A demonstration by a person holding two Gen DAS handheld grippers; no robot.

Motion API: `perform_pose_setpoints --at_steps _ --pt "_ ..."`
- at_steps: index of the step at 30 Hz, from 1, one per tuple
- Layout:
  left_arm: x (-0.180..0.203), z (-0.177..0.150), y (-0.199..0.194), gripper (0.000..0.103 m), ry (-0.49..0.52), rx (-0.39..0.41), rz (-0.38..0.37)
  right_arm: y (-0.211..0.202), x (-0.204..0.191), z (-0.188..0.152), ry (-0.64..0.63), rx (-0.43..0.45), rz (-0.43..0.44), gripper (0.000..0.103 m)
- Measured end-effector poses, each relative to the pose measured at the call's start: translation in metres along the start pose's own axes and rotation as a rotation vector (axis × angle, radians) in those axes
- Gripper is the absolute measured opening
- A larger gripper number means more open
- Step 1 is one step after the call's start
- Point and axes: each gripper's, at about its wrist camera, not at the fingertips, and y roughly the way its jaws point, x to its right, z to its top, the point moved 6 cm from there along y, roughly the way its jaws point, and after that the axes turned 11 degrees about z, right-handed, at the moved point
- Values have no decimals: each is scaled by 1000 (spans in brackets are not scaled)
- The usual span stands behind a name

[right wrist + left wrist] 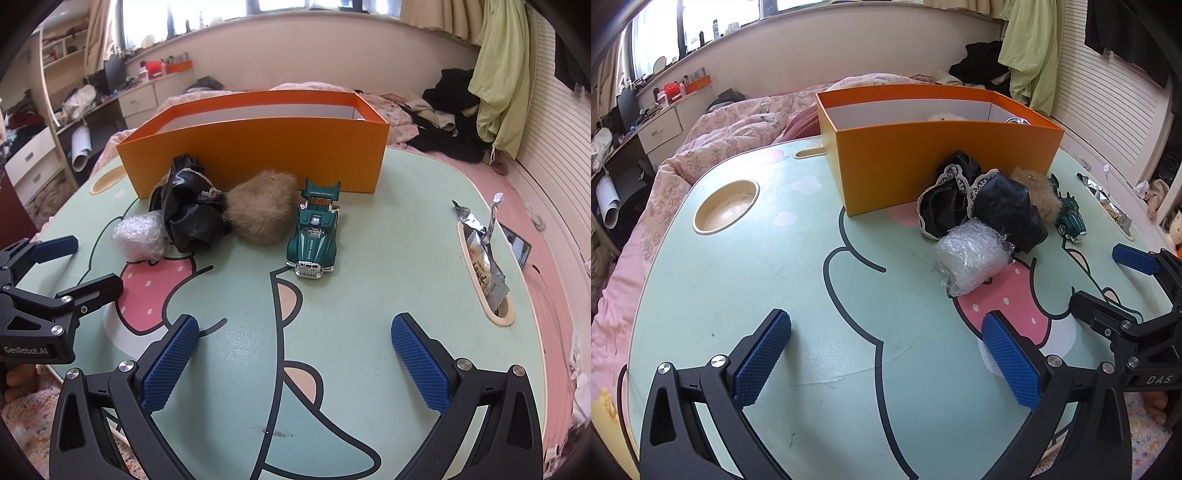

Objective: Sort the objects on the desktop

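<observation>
The left gripper (pixel 886 360) is spread wide and empty above the table (pixel 757 280). The right gripper (pixel 295 360) is likewise wide apart and empty, and shows again at the right edge of the left view. Ahead of the left gripper lies a plastic wad (pixel 971 258), touching a black cloth (pixel 982 206) with lace trim. A fur ball (pixel 262 210) sits against the cloth, and a green car (pixel 316 236) stands just beside the fur ball, nose toward the right gripper. All four lie in a row in front of the orange box (pixel 258 155), whose near wall the cloth touches. A foil packet (pixel 484 258) rests in the slot at the table's right edge, well apart from the row.
</observation>
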Motion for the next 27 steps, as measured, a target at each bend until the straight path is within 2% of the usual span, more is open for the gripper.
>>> perform_pose_setpoints --at_steps 27 --pt "-1 3 0 103 2 4 -3 4 -5 1 -14 16 8 103"
